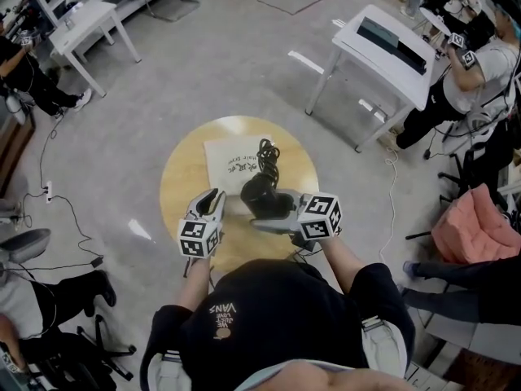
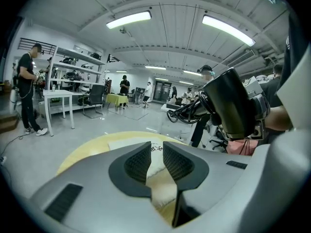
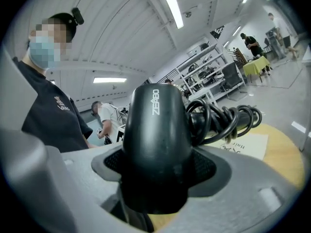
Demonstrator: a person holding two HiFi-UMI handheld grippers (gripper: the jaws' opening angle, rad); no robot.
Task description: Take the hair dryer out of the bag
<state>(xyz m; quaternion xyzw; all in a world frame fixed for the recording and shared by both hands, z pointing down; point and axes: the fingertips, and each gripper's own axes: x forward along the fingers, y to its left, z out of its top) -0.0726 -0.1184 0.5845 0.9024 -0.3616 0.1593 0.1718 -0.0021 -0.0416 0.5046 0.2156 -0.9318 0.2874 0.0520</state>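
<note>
Right hand-held gripper (image 1: 270, 220) clamps the black hair dryer (image 1: 260, 192) just above the round table (image 1: 181, 187); the white bag (image 1: 232, 165) lies flat on the table; left hand-held gripper (image 1: 216, 200), over the table's near edge, has its jaws slightly parted and empty.

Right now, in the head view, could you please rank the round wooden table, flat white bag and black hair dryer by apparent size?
1. round wooden table
2. flat white bag
3. black hair dryer, though it is nearer the camera and hides part of the bag
</note>
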